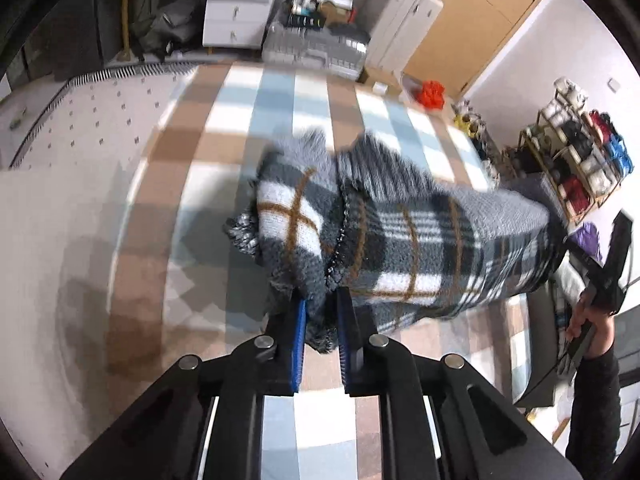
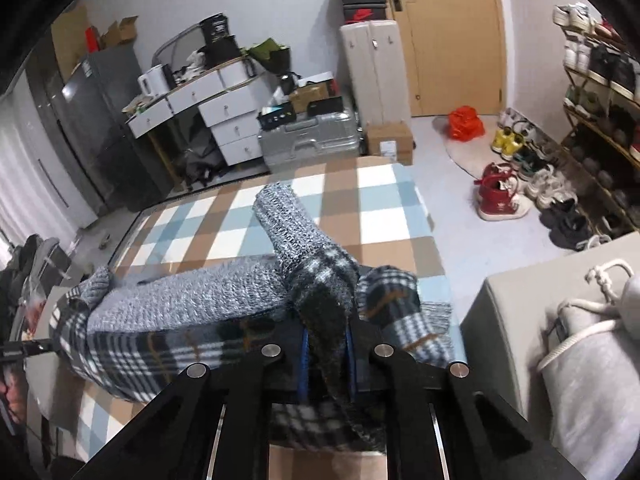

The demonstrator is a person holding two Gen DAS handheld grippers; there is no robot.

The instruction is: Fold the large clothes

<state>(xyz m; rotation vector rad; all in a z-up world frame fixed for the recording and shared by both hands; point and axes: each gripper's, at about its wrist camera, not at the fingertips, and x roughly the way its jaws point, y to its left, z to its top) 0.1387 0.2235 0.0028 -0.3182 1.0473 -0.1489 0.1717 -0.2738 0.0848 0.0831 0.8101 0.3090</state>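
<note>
Left gripper point(image 1: 322, 308) closed down on a bunched fold of the plaid fleece garment point(image 1: 400, 248); blue pads hidden at the tips by pile. Right gripper point(image 2: 326, 344) likewise clamped on a thick dark wad of the same garment point(image 2: 172, 308), cloth filling the gap between the fingers. In the left wrist view the person's right hand point(image 1: 588, 320) held the other tool at the frame's right edge.

Garment hung slung between the two grippers, above the checked bedspread point(image 2: 384, 216), nearer the bed's foot end in the right wrist view. Whether any part still rested on the bed could not be told. One knit grey sleeve point(image 2: 288, 220) stuck out toward the foot edge.

Handling, judged: soft, bulky, fully limp; sags under own weight, moderately heavy for cloth. Fleece pile gives good friction, slip unlikely, but thick wads may creep out of a narrow bite. The zip edge point(image 1: 340, 236) is the only stiff line. Better holds would be at the shoulder seams or hem corners, single layer, so the panel spreads flat.
</note>
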